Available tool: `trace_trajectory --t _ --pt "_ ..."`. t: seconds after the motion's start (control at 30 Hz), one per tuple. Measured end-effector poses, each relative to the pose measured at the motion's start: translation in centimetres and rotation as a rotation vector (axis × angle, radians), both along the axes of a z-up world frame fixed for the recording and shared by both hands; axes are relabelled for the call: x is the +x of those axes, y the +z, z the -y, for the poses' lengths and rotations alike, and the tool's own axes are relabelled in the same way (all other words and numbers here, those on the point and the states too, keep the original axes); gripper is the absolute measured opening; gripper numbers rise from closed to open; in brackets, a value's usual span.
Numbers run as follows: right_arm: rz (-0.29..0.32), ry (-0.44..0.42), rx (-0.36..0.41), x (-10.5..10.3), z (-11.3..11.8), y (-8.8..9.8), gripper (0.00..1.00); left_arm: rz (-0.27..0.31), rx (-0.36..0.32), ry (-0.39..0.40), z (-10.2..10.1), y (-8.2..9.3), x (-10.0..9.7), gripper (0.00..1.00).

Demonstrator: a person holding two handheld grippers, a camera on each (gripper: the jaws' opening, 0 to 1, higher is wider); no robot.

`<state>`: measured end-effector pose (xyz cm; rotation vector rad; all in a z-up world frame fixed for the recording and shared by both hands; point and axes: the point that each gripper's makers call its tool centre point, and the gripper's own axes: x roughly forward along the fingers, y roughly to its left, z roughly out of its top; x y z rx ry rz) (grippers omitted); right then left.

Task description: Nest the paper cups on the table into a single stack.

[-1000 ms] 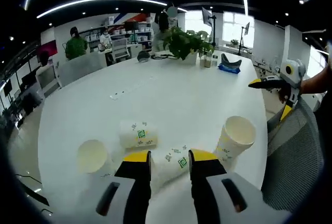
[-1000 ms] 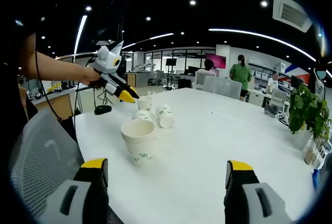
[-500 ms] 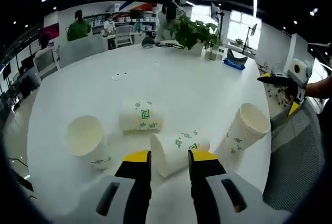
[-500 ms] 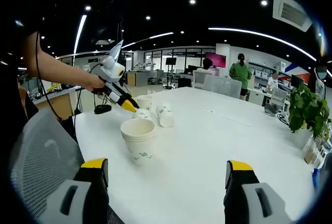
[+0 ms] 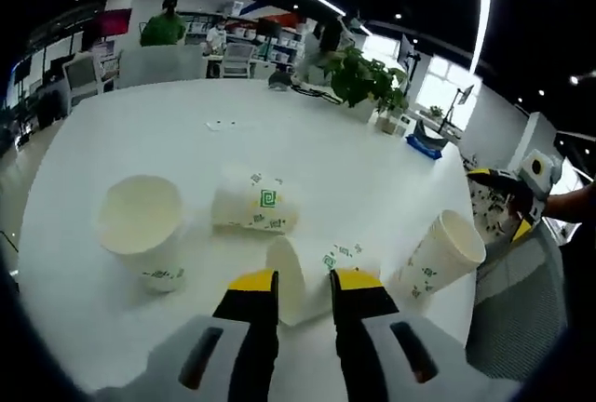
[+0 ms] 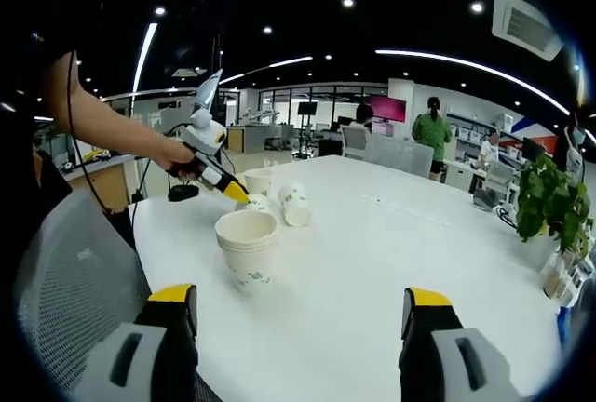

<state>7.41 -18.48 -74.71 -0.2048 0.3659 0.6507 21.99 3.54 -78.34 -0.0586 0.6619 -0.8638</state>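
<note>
Left gripper view: green-logoed cup [image 5: 317,267].

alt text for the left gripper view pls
The left gripper closes around a paper cup lying on its side on a white table. Another cup lies on its side beyond it, an upright cup stands at left, and a stack of cups at right.

1. In the left gripper view, the left gripper [image 5: 303,283] covers the near end of the lying cup [image 5: 312,267], so contact cannot be told.
2. In the right gripper view, that cup [image 6: 253,203] is mostly hidden behind the stack [image 6: 248,249].
3. The cups' green print is too small to read.
</note>
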Motion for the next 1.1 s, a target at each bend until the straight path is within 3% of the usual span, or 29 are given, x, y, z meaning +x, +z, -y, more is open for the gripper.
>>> trace_trajectory --t 0.27,0.5,0.57,0.77,1.1 --pt "-0.001 -0.011 -0.005 0.1 0.2 0.0 0.89 -0.035 -0.090 -0.011 0.1 -0.5 0.3 0.08" --pt "-0.005 -0.009 -0.010 0.1 0.0 -0.1 0.89 -0.091 -0.130 -0.072 1.1 -0.9 -1.4 0.00" --pt "-0.004 -0.005 -0.012 0.0 -0.1 0.0 0.89 -0.084 -0.106 -0.090 1.2 -1.3 -1.9 0.00" --pt "-0.005 0.007 -0.022 -0.2 -0.4 -0.1 0.89 -0.078 -0.115 -0.098 1.1 -1.1 -2.0 0.00" --pt "0.003 0.014 -0.027 -0.2 -0.5 0.1 0.89 -0.004 -0.106 -0.104 1.6 1.5 -3.0 0.00"
